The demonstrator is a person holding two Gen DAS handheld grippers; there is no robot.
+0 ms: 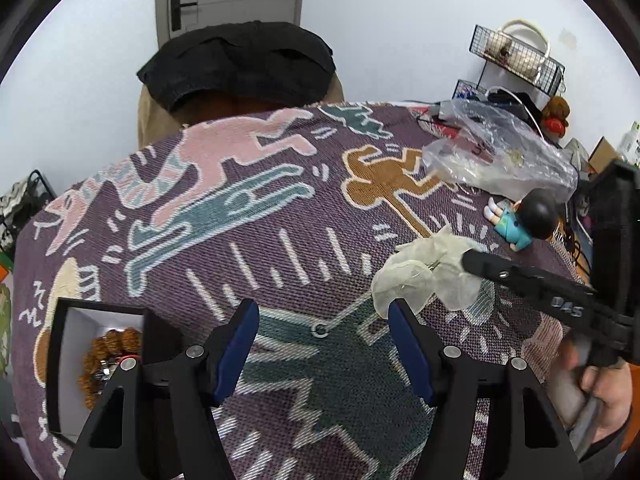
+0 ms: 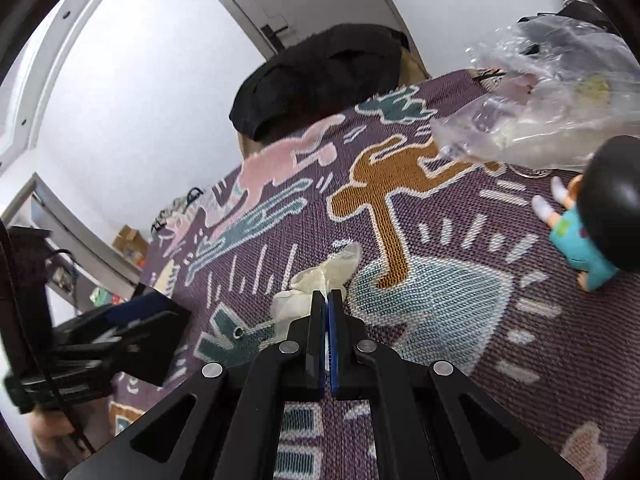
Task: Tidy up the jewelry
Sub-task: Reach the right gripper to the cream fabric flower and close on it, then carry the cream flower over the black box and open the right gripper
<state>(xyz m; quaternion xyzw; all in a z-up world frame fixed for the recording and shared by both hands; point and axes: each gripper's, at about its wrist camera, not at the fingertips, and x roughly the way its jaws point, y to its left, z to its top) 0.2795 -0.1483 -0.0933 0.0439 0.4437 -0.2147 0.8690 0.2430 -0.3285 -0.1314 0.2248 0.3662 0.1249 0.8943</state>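
Right wrist view: the right gripper (image 2: 328, 300), jaws pinched together, apparently grips a pale organza pouch (image 2: 316, 284) mid-tablecloth (image 2: 440, 320). The left gripper (image 1: 322, 314) gapes empty over a small ring (image 1: 320, 330); the jewelry box (image 1: 64, 360) waits at the left edge. Thin fabric could slip, spilling contents.

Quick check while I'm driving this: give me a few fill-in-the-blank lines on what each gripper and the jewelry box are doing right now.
1. The right gripper is ____ on the pale sheer pouch.
2. The left gripper is ____, with a small ring lying between its fingers.
3. The black box holds a ____ beaded bracelet.
4. The doll in teal lies ____ the pouch.

Missing: shut; open; brown; beyond
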